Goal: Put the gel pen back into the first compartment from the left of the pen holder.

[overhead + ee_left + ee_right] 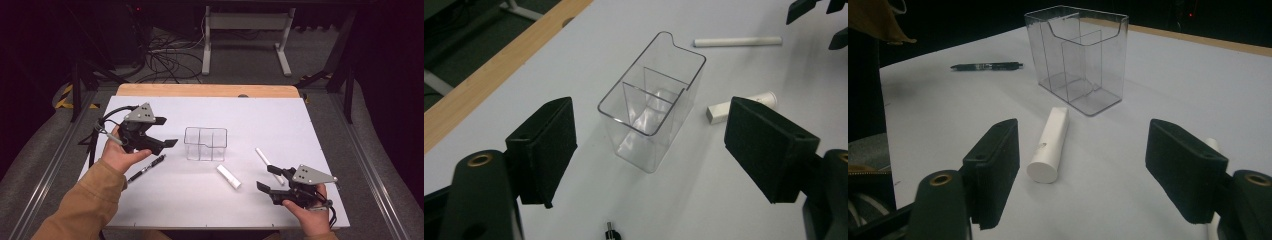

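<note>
While both jaw sets stand wide and empty, left gripper [162, 132] should drop squarely over black pen [146, 170], right gripper [271, 177] idle near white tube [228, 176].

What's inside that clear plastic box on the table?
Nothing: the clear box holds only its own dividers, and every compartment looks empty. Its see-through walls hide nothing.

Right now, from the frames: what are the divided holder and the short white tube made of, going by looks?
Holder: likely clear rigid plastic such as acrylic, glossy; the table shows through its walls and the edges catch light.
White tube: probably matte plastic; opaque, even white, no glare. Could be coated or painted, hard to tell.
</note>
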Motion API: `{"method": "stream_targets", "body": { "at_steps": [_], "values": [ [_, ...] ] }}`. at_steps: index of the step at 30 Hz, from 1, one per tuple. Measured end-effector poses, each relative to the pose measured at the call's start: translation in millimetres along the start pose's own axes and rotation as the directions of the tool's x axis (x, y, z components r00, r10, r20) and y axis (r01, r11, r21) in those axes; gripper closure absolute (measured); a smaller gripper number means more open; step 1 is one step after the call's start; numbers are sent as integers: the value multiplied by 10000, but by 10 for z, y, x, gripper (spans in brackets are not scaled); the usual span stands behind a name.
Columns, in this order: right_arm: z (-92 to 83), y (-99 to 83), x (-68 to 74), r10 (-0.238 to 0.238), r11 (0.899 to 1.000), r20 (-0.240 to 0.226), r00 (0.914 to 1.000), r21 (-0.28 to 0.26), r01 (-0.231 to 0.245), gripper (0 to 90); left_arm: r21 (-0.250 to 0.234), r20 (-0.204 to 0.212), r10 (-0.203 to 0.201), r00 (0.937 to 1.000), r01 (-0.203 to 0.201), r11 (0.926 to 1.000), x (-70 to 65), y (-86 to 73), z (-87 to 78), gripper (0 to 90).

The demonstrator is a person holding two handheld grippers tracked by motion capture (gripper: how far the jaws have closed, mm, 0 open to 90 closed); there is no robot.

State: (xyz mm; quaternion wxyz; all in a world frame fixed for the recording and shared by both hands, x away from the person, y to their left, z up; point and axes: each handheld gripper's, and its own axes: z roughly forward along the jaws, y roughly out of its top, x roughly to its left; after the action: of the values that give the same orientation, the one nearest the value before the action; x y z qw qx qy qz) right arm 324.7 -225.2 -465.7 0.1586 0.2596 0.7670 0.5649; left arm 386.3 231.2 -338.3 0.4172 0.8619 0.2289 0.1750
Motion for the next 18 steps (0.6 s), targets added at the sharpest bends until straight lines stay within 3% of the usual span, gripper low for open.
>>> {"method": "stream_targets", "body": {
  "at_steps": [11, 18],
  "values": [
    [1, 7, 9, -11, 10000, 28, 10000, -16, 11, 306, -412, -942, -571, 9939, 534, 9977, 10, -347, -203, 179],
    [4, 1, 11, -5, 10000, 32, 10000, 1, 5, 306, -571, -1203, -892, 9887, 828, 9949, -7, -583, -269, 189]
  ]
}}
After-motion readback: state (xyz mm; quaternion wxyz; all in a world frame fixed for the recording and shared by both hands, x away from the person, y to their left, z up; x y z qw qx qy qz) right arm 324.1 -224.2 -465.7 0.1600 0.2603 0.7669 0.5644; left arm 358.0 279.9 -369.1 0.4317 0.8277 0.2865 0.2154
